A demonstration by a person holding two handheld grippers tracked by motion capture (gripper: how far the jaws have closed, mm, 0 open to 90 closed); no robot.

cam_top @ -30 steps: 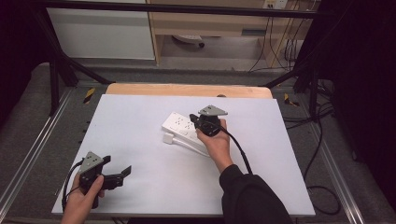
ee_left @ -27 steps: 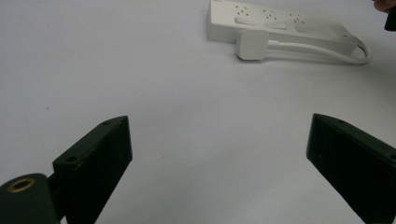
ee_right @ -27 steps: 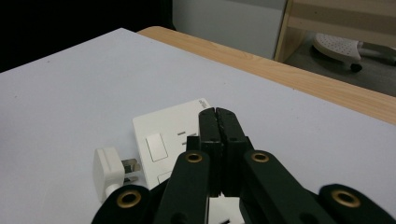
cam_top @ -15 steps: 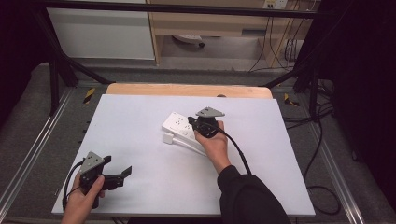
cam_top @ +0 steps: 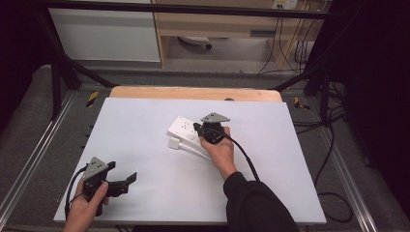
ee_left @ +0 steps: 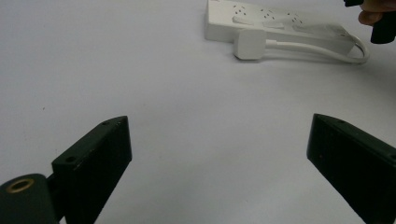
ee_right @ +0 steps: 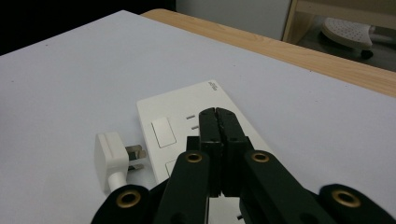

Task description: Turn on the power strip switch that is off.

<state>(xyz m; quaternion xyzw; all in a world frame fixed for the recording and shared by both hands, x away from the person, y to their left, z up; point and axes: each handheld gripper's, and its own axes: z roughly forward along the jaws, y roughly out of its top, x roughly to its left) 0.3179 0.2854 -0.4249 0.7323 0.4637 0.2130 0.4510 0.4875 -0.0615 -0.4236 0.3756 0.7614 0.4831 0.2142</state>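
White tabletop (cam_top: 145,130): power strip (cam_top: 183,128) beneath shut right tool (cam_top: 198,128).

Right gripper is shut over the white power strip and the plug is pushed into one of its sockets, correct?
Not quite. The right gripper is shut over the white power strip, but the plug is not in a socket: the right gripper view shows it lying on the table beside the strip with its prongs bare.
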